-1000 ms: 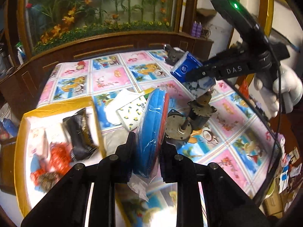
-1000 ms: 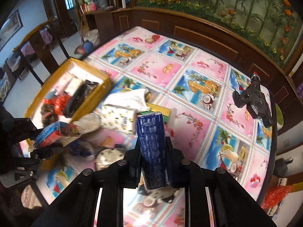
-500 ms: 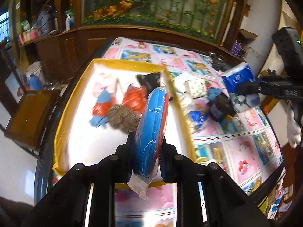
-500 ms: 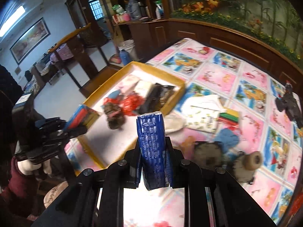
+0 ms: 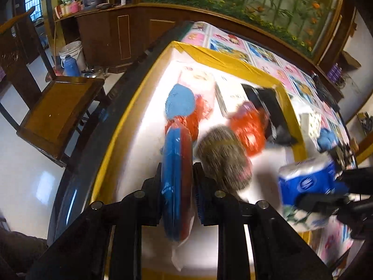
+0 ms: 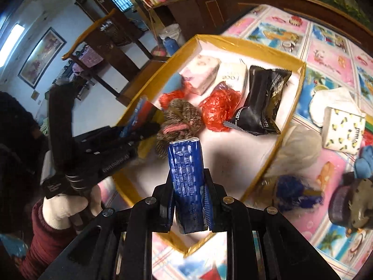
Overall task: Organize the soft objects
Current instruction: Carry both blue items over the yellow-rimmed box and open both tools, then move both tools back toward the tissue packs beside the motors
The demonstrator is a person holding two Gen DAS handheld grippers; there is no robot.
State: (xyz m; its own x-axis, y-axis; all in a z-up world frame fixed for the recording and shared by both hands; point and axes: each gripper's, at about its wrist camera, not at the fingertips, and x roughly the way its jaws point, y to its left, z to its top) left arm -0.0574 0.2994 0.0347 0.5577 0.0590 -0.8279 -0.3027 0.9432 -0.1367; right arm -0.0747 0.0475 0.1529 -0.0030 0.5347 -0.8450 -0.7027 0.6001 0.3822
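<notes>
Blue-and-red flat pack [image 5: 177, 184], plastic-wrapped, clamped edge-on in the left gripper [image 5: 177, 193], jaws nearly together on it, pack sticking up past the fingertips over the yellow-rimmed tray [image 5: 223, 57]; just right of those jaws a brown woolly bundle [image 5: 223, 156] lying in the tray, ahead of them a light blue knit piece [image 5: 179, 102] and red crinkly bags [image 5: 249, 126]. Far right in the left wrist view, the right gripper [image 6: 189, 200] comes in blurred. Right gripper's jaws pressed together on a dark blue tissue pack [image 6: 187, 182], standing upright between them, above the tray's near white floor. Right wrist view only: gloved hand [image 6: 63, 210] with a dark red sleeve [image 6: 44, 245] holding the left gripper at its left, black snack bag [image 6: 261, 102] ahead-right in the tray, lemon-print tissue pack [image 6: 343, 131] out on the patterned tablecloth [image 6: 326, 56] to the right. Left wrist view only: wooden chair [image 5: 58, 114] on the floor far left, white bucket [image 5: 71, 54] behind it
</notes>
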